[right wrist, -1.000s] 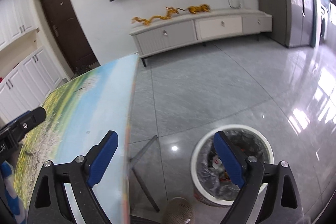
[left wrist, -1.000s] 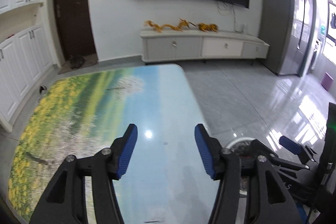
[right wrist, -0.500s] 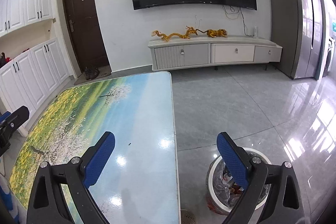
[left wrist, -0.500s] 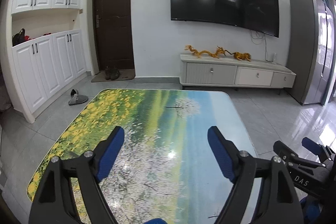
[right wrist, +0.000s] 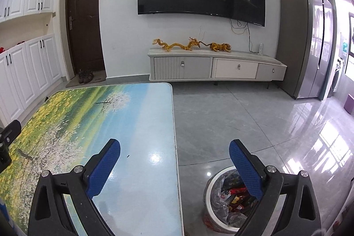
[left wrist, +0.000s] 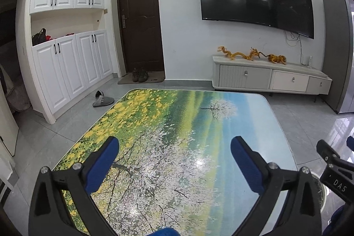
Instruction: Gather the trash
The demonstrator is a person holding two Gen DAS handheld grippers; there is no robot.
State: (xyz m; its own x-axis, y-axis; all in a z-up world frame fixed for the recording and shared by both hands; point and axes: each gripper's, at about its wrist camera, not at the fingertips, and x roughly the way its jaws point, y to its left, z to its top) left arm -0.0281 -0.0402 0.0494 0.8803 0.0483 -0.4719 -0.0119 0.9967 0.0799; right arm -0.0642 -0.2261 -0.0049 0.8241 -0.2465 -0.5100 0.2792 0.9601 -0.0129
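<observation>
My left gripper (left wrist: 174, 143) hovers over the table (left wrist: 188, 116) with the printed landscape top; its jaws are opening wide and nothing is between them. My right gripper (right wrist: 175, 145) stands open and empty over the table's right edge (right wrist: 174, 125). On the floor beside that edge is a white round trash bin (right wrist: 210, 183) with a dark liner, and red wrappers (right wrist: 235, 197) lie inside it. The right finger partly covers the bin. No loose trash shows on the table top in either view.
A low white TV cabinet (right wrist: 212, 68) with golden dragon figures stands under a wall-mounted screen. A tall grey fridge (right wrist: 305, 41) is at the right. White cupboards (left wrist: 73, 65), a dark door, shoes and a grey slipper (left wrist: 102, 101) are at the left.
Both views have swung from the bin side back over the table and tilted up. The left jaws have spread much wider. The bin has slid to the lower right of the right wrist view.
</observation>
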